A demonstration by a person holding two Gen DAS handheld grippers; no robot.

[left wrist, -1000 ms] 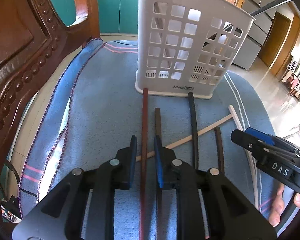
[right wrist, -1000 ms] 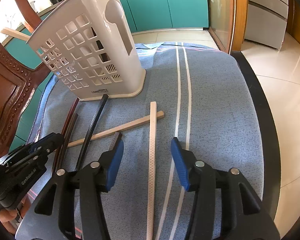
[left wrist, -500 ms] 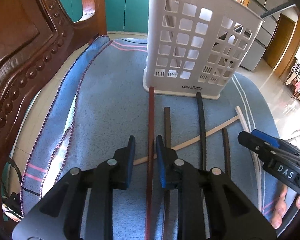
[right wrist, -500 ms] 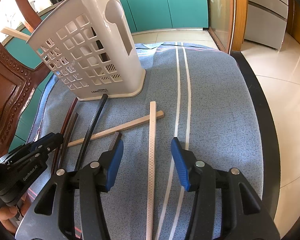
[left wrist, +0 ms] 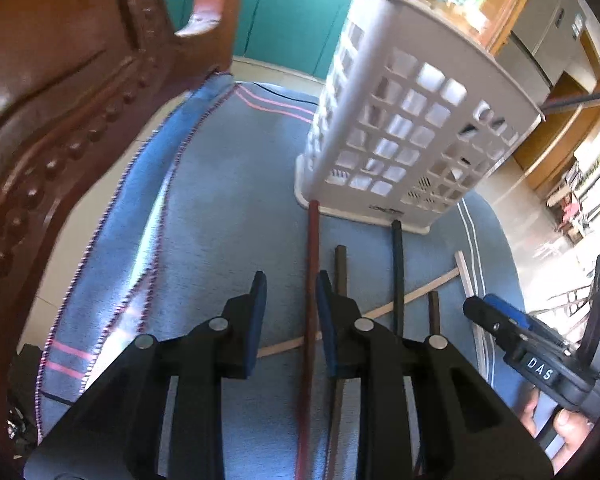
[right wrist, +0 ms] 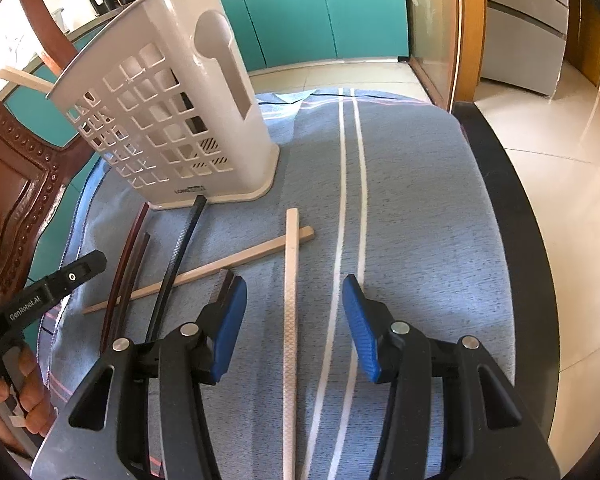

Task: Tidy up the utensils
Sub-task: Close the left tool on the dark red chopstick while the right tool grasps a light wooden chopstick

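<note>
A white lattice utensil basket (left wrist: 412, 128) (right wrist: 172, 120) stands on a blue cloth (left wrist: 228, 208). In front of it lie several chopsticks. My left gripper (left wrist: 290, 284) hangs low over them and its jaws are opening. The red-brown chopstick (left wrist: 311, 264) runs between them on the cloth, close to the right pad and not squeezed. A dark brown chopstick (left wrist: 340, 268) and a black one (left wrist: 398, 272) lie just to its right. My right gripper (right wrist: 294, 292) is open astride a white patterned chopstick (right wrist: 290, 280), which crosses a beige wooden one (right wrist: 240, 258).
A carved wooden chair back (left wrist: 60, 100) rises close on the left. The dark table edge (right wrist: 520, 240) drops to a tiled floor on the right. A beige stick (right wrist: 24, 78) pokes out of the basket top. A person's fingers (right wrist: 4, 400) hold the left gripper.
The left gripper has moved forward toward the basket and rolled a little, and its jaws have widened around the red-brown chopstick. The right gripper has stayed still.
</note>
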